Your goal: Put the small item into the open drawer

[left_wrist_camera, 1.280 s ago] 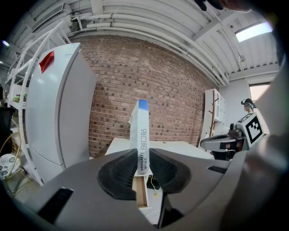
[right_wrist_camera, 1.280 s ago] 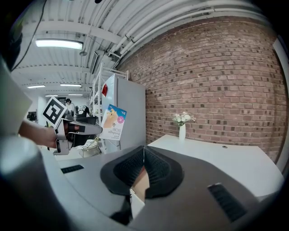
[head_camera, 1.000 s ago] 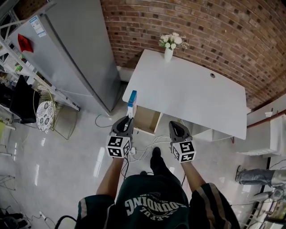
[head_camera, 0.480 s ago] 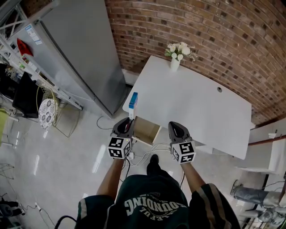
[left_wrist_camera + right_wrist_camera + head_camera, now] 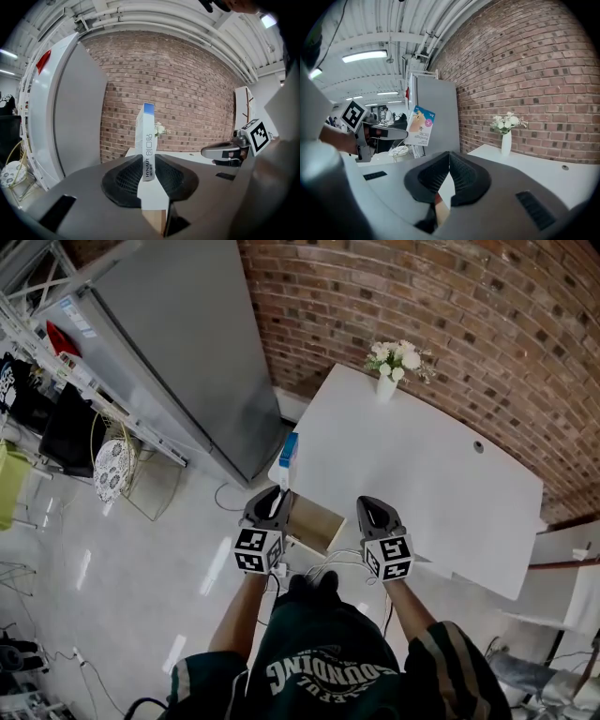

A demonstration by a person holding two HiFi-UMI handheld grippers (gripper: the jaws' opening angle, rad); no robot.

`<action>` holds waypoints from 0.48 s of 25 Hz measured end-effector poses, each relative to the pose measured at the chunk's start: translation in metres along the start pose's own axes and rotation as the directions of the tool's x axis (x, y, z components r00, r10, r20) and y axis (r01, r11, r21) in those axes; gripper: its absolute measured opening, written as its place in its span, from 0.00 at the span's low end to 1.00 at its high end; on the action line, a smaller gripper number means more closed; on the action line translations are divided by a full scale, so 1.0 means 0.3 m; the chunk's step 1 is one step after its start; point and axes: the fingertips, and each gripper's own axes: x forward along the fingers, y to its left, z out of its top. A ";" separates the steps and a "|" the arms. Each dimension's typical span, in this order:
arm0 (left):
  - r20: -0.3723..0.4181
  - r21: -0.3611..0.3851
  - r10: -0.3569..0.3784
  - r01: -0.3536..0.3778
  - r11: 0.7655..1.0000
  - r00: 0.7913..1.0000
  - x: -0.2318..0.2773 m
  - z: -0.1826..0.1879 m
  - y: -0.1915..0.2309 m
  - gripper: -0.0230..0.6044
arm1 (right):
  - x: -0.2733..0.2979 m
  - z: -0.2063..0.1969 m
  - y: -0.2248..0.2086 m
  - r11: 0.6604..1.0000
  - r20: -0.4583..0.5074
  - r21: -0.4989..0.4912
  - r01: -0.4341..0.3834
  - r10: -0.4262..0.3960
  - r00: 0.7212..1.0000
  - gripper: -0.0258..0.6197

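The left hand-held gripper (image 5: 273, 495) is clamped on the small box (image 5: 289, 448), held above the open drawer's (image 5: 317, 521) left edge, not yet inside. The right hand-held gripper (image 5: 371, 512) is closed on nothing.

- The table (image 5: 412, 474) stands against the brick wall (image 5: 450, 306), with the vase (image 5: 385, 386) on its far edge.
- The fridge (image 5: 178, 352) is left of the table.
- The open drawer (image 5: 313, 522) sticks out below the table's near left corner.
- The box (image 5: 289, 448) stands upright between the left gripper's (image 5: 274, 498) jaws, at that corner.
- The right gripper (image 5: 367, 505) is right of the drawer.
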 end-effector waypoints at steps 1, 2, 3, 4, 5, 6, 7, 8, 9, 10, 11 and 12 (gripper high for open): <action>0.002 -0.003 0.003 -0.003 1.000 1.000 0.005 0.003 0.010 0.18 | 0.013 0.004 0.001 1.000 0.000 -0.003 -0.005 0.005 1.000 0.08; 0.005 -0.006 0.006 -0.006 1.000 1.000 0.011 0.006 0.022 0.19 | 0.027 0.010 0.001 1.000 0.001 -0.008 -0.010 0.010 1.000 0.08; 0.009 -0.010 0.009 -0.009 1.000 1.000 0.019 0.011 0.034 0.18 | 0.042 0.016 0.000 1.000 0.002 -0.013 -0.014 0.014 1.000 0.08; 0.012 -0.013 0.011 -0.011 1.000 1.000 0.025 0.014 0.043 0.18 | 0.056 0.021 -0.001 1.000 0.001 -0.015 -0.016 0.016 1.000 0.08; 0.012 -0.015 0.013 -0.012 1.000 1.000 0.028 0.014 0.050 0.19 | 0.067 0.023 0.000 1.000 -0.001 -0.015 -0.019 0.018 1.000 0.08; 0.010 -0.017 0.013 -0.013 1.000 1.000 0.029 0.012 0.055 0.19 | 0.076 0.020 0.003 1.000 -0.006 -0.014 -0.022 0.022 1.000 0.08; 0.008 -0.019 0.013 -0.012 1.000 1.000 0.029 0.009 0.059 0.18 | 0.085 0.017 0.008 1.000 -0.010 -0.012 -0.025 0.025 1.000 0.08; 0.005 -0.021 0.012 -0.012 1.000 1.000 0.029 0.007 0.064 0.18 | 0.093 0.015 0.012 1.000 -0.014 -0.011 -0.029 0.029 0.999 0.08; 0.003 -0.021 0.012 -0.012 1.000 1.000 0.032 0.006 0.070 0.18 | 0.102 0.015 0.015 0.999 -0.016 -0.011 -0.033 0.032 0.999 0.08; 0.001 -0.020 0.013 -0.013 1.000 1.000 0.036 0.005 0.077 0.18 | 0.112 0.017 0.016 0.999 -0.016 -0.011 -0.035 0.035 0.999 0.08; -0.002 -0.018 0.016 -0.016 1.000 1.000 0.040 0.003 0.086 0.18 | 0.121 0.018 0.017 0.999 -0.015 -0.010 -0.036 0.036 0.999 0.08; -0.004 -0.014 0.018 -0.018 1.000 1.000 0.045 0.001 0.093 0.18 | 0.128 0.017 0.017 0.999 -0.016 -0.008 -0.036 0.036 0.999 0.08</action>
